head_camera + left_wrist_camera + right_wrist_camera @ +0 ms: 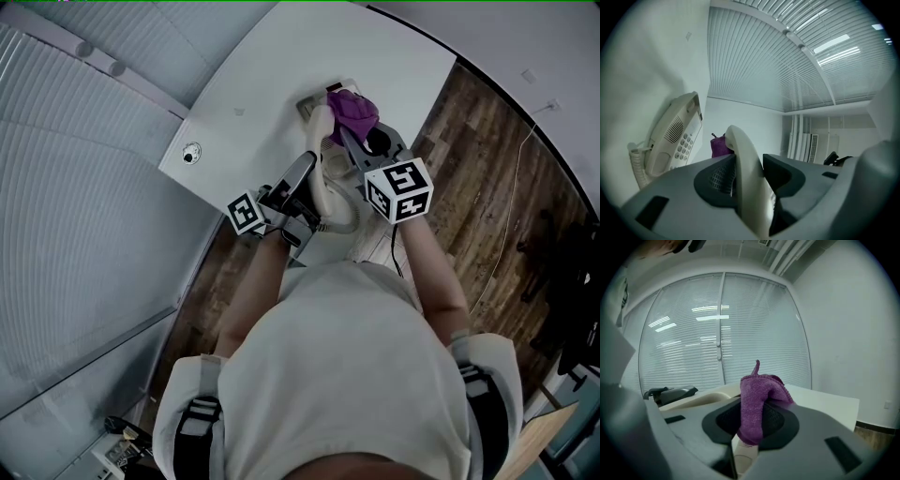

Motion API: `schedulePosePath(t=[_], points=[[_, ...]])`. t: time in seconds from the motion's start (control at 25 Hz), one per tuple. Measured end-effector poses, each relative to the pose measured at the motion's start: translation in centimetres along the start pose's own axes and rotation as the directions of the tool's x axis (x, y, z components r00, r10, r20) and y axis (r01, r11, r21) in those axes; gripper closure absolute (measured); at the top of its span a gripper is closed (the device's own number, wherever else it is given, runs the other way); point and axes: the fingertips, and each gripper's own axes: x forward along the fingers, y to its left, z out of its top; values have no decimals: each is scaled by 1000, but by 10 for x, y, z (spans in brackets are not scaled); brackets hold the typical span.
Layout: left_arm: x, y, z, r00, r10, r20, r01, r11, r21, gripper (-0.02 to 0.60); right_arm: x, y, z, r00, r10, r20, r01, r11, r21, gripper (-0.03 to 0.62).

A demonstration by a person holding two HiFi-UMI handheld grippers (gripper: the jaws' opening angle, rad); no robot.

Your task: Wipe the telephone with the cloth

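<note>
Left gripper view: the left gripper (749, 174) is seen part-open, jaws clamped on the cream handset (740, 145). The telephone base (675, 136) w/ keypad and coiled cord (636, 164) is shown at frame left. That detail is lost in the head view, where the base is mostly covered at upper centre. Right gripper view: the right gripper (752, 427) is closed on the purple cloth (757, 397), w/ the handset directly beneath. Only in the head view are both grippers shown over the white table (253, 84).

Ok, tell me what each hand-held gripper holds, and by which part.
Left hand-held gripper: the telephone handset, clamped across its handle. Right hand-held gripper: the purple cloth, pinched by a bunched fold.
</note>
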Motion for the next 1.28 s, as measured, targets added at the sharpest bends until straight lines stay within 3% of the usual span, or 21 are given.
schedulePosePath(t=[1.28], points=[[0, -11, 9, 998, -54, 29, 55, 998, -14, 396, -16, 48, -1, 989, 143, 26, -143, 990, -16, 511]])
